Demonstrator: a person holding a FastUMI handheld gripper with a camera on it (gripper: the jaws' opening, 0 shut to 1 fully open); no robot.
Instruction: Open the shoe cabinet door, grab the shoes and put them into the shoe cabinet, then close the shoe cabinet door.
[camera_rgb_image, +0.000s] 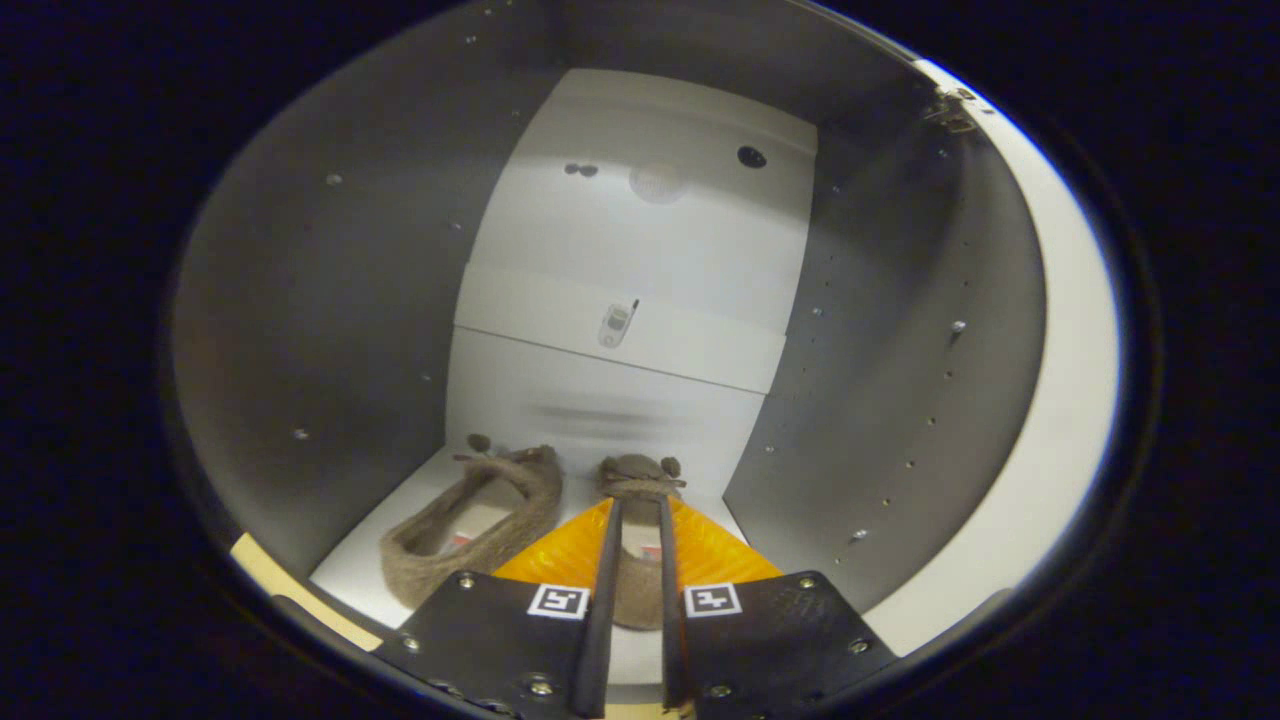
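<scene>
**Shoes inside cabinet**

Inside the shoe cabinet (330, 300), on its floor: left shoe (470, 525) lying free at ten o'clock of the gripper (640, 508). Jaws narrowly spread, straddling right shoe (638, 475) at twelve o'clock; pinch unclear.

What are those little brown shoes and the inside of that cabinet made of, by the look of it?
The shoes look like brown wool or felt: fuzzy, matte, soft-edged, with small pompoms at the toes. One sits between the gripper fingers, which are nearly closed on it. The cabinet seems smooth white laminated board, faintly glossy, with rows of drilled shelf-pin holes in its side walls.
</scene>
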